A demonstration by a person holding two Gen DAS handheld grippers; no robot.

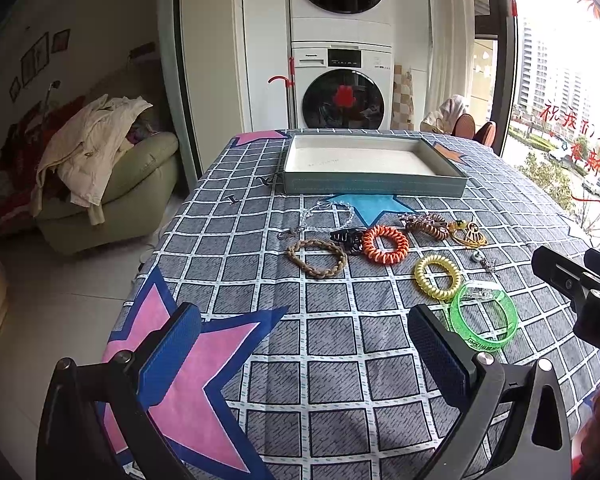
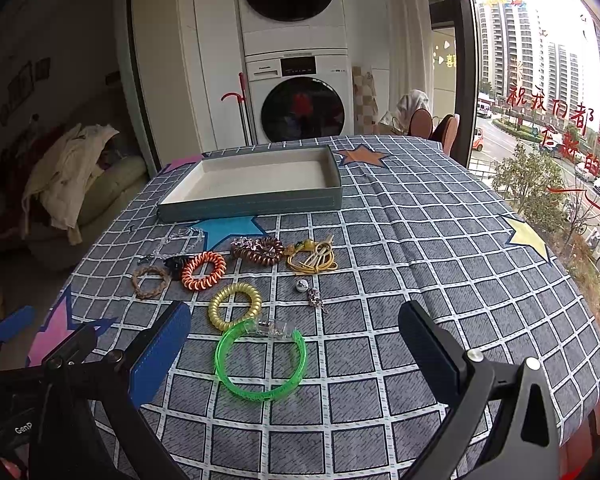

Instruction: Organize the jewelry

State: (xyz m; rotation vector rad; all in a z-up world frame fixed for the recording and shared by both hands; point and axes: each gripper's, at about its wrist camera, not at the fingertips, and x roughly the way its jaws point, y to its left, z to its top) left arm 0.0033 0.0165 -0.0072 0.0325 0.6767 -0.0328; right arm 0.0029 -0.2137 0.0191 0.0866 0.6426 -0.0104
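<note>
An empty grey tray (image 1: 374,189) (image 2: 252,202) with a white inside sits at the table's far side. Jewelry lies in front of it: a braided tan bracelet (image 1: 317,258) (image 2: 151,281), an orange coil ring (image 1: 385,244) (image 2: 203,270), a brown coil (image 1: 425,225) (image 2: 260,251), a yellow coil (image 1: 438,277) (image 2: 234,306), a green bangle (image 1: 484,316) (image 2: 260,360), a clear bead chain (image 1: 328,216) and a gold cord piece (image 2: 312,258). My left gripper (image 1: 304,354) is open and empty above the cloth. My right gripper (image 2: 296,354) is open, its fingers either side of the green bangle, above it.
The table carries a grey checked cloth (image 1: 284,380) with coloured stars. A green sofa (image 1: 112,200) with clothes stands left. Stacked washing machines (image 1: 342,84) stand behind the table. A window is at the right. The right gripper's body (image 1: 580,284) shows in the left view.
</note>
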